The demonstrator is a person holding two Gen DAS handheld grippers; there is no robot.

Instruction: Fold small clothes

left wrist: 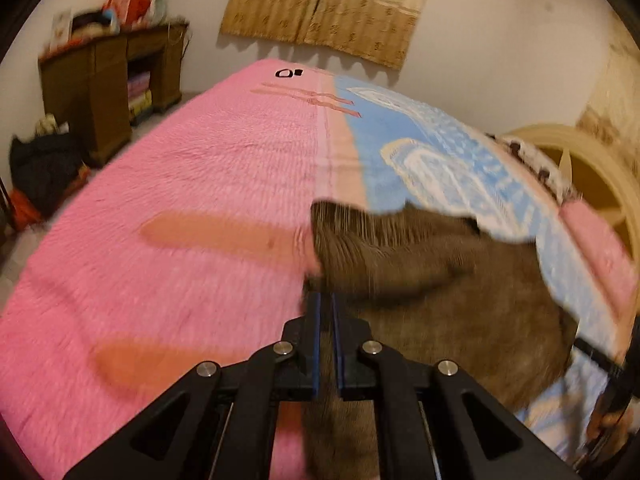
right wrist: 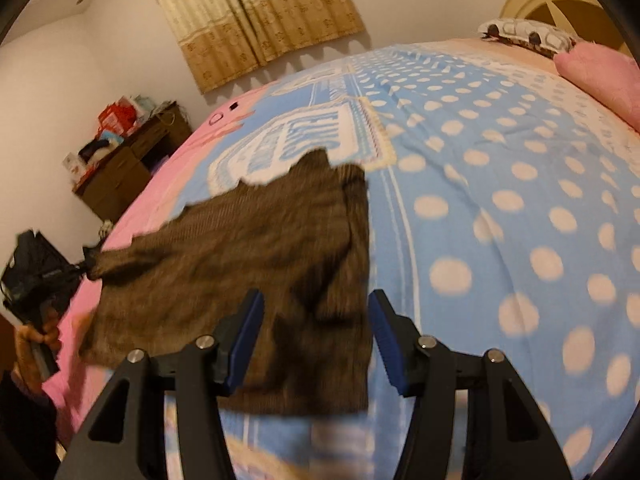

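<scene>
Clenched tight, our left gripper (left wrist: 326, 300) pinches a corner of the brown garment (right wrist: 256, 272), our right gripper (right wrist: 316, 320) hangs released above its near edge, and the cloth stretches lengthwise across the pink-and-blue bedspread (right wrist: 500, 200) towards the curtain (right wrist: 256, 12).

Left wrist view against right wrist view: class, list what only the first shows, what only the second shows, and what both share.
Only the left wrist view: the left gripper seen from behind, shut on the brown cloth, and a dark bag on the floor.

Only the right wrist view: the right gripper, jaws apart and gripping nothing; the cloth's whole spread; white dots on the blue bedspread.

Both: cloth, pink-and-blue bedspread, curtain, wooden desk, pillow.
</scene>
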